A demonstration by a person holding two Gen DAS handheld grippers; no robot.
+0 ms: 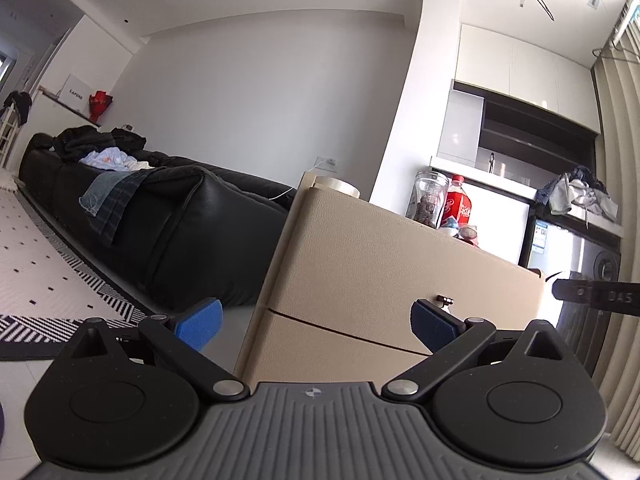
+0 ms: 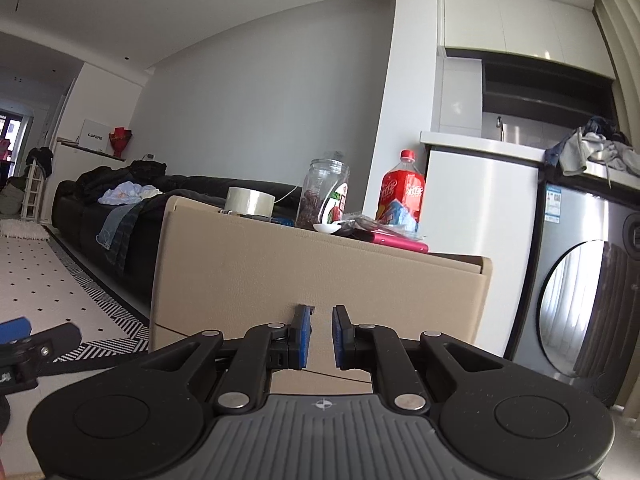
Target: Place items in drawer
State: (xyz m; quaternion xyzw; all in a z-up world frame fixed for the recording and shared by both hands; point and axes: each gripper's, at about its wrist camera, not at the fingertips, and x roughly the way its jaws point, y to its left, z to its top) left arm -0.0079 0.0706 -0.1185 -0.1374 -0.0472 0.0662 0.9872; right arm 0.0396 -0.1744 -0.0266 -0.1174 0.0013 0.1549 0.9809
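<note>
Left gripper: spread wide, holding nothing; the beige drawer cabinet stands just ahead, its small knob beside the right fingertip.
Right gripper: narrowed to a slim gap, close to the drawer front; whether it grips anything cannot be told.
Cabinet top: tape roll, glass jar, red bottle, pink book.
Room: black sofa ahead to the left, washing machine to the right.

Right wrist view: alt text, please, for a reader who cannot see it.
The right hand-held gripper, jaws nearly shut with a narrow gap, points at the front of a beige drawer unit. On its top stand a tape roll, a glass jar and a red bottle.
</note>
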